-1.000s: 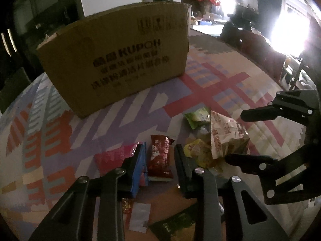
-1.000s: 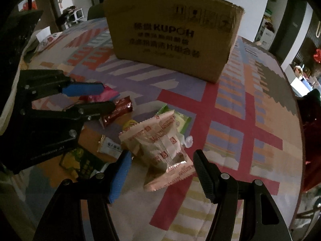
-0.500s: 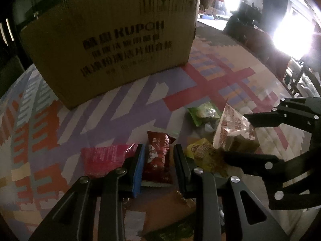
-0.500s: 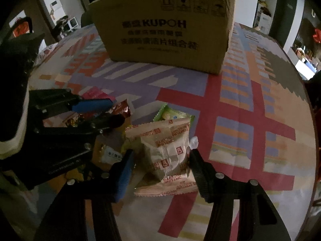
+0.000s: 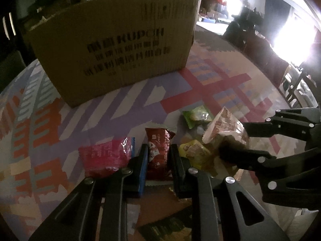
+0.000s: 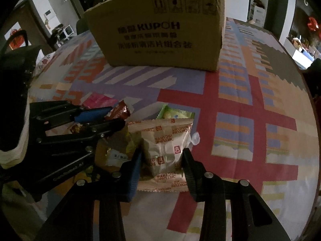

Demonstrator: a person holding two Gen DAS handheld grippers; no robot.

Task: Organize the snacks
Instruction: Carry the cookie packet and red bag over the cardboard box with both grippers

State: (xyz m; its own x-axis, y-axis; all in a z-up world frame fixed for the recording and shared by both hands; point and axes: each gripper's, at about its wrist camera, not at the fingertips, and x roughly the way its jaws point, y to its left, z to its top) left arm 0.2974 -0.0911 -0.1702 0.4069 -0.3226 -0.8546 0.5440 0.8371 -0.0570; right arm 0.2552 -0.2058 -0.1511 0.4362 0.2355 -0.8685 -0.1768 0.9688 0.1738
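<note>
A dark red snack packet lies on the patterned tablecloth between the fingers of my left gripper. Its jaws are closing and both pads touch the packet's sides. My right gripper is closing on a pale biscuit bag, which is pinched narrower at the pads. In the left wrist view that bag sits between the right gripper's fingers. In the right wrist view the left gripper is at the left, over the red packet.
A tall cardboard box stands behind the snacks. Loose around the grippers lie a pink packet, a green one, a yellow one and a dark green one. The round table's edge curves at right.
Both pairs of jaws have narrowed: the right from well clear of the biscuit bag to pinching it, the left onto the red packet. Both hands rolled slightly.
</note>
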